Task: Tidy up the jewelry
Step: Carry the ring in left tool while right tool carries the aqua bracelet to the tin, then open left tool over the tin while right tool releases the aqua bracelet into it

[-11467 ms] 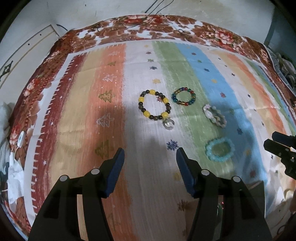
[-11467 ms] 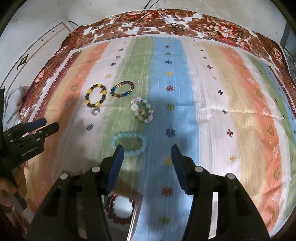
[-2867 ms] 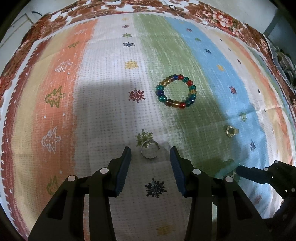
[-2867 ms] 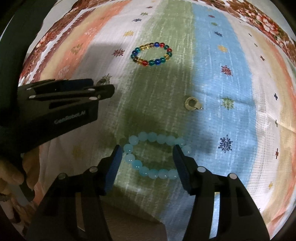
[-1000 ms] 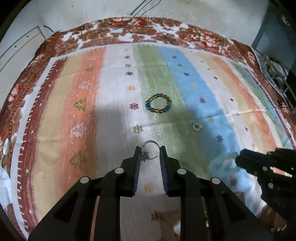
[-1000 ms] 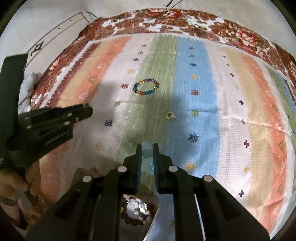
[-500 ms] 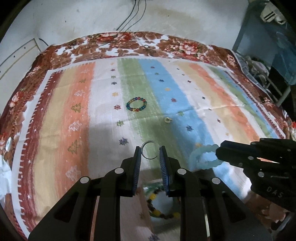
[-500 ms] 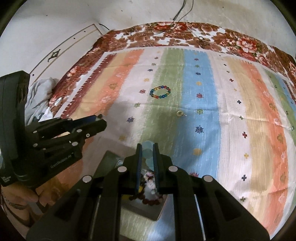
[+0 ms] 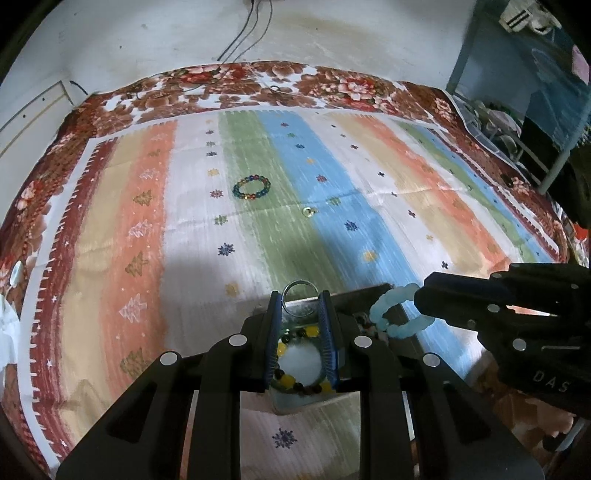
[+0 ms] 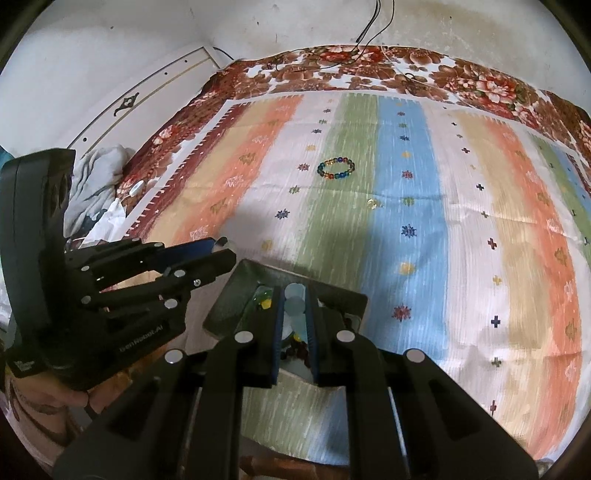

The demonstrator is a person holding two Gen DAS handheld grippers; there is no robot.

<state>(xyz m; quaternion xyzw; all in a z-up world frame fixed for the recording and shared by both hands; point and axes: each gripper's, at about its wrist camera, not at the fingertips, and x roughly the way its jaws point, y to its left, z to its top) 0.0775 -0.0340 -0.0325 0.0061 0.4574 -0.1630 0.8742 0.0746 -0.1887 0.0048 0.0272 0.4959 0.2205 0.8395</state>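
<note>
My left gripper [image 9: 300,295] is shut on a silver ring [image 9: 300,288] and holds it over the near-left part of a dark jewelry tray [image 9: 365,291]. A yellow-and-dark bead bracelet [image 9: 295,334] lies in the tray. My right gripper [image 10: 294,293] is shut on a pale blue bead bracelet [image 10: 294,300], which hangs over the tray [image 10: 236,295]; it also shows in the left wrist view [image 9: 395,314]. A multicolour bead bracelet [image 9: 251,187] and a small gold ring [image 9: 306,211] lie on the striped cloth farther away.
The striped cloth [image 9: 369,192] with a floral border covers the whole surface. A white wall with cables [image 9: 251,33] is behind. Clutter and a blue frame [image 9: 517,122] stand at the far right. Crumpled fabric [image 10: 99,177] lies off the left edge.
Both grippers have drawn back toward me and now hang over the tray, still holding the silver ring and the pale blue bracelet. The cloth's jewelry has not moved.
</note>
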